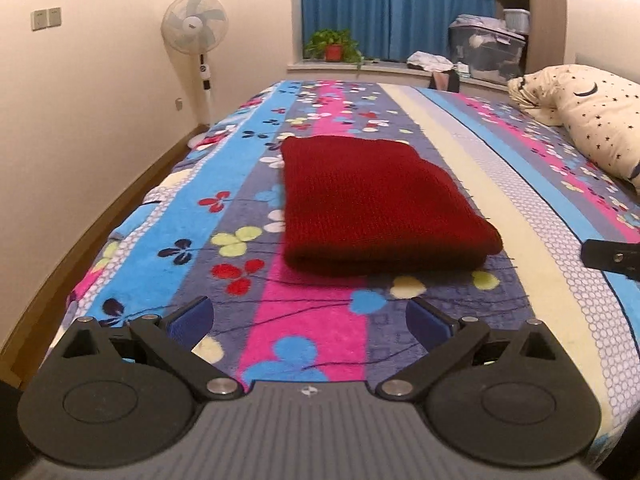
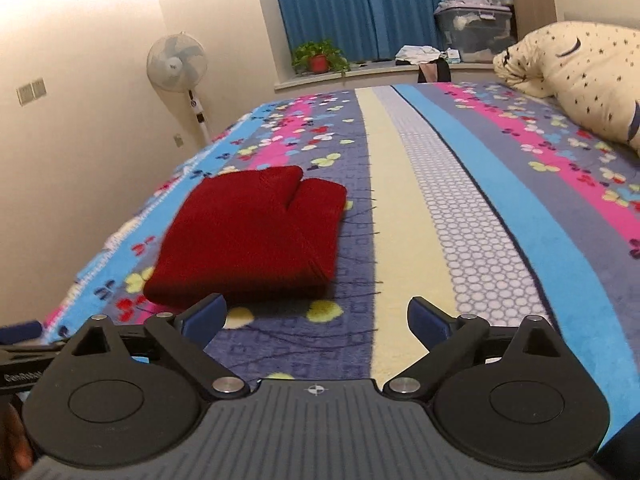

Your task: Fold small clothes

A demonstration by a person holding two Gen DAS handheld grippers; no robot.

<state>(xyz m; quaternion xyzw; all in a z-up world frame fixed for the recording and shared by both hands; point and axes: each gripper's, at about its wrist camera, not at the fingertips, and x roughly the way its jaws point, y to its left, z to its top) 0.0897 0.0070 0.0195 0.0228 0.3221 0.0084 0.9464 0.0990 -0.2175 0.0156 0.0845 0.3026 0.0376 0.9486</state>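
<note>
Where "GenRobot" shows, left hand-held gripper point(image 2: 24, 336) intrudes.

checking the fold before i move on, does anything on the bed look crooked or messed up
Nothing stands out. The red knit garment lies folded in a flat, compact block on the flowered blanket, edges fairly even. In the right wrist view a split shows at its far edge where two folded parts meet. Both the left gripper and right gripper are open, apart from it.

A bed point(image 1: 320, 344) with a striped, flower-patterned blanket point(image 1: 256, 184) fills the room. At its far right lies a star-print pillow point(image 1: 592, 120). Beyond its far left corner stands a white fan point(image 1: 195, 26). Past the bed's end, a potted plant point(image 1: 333, 46) sits before blue curtains point(image 1: 392, 4).
</note>
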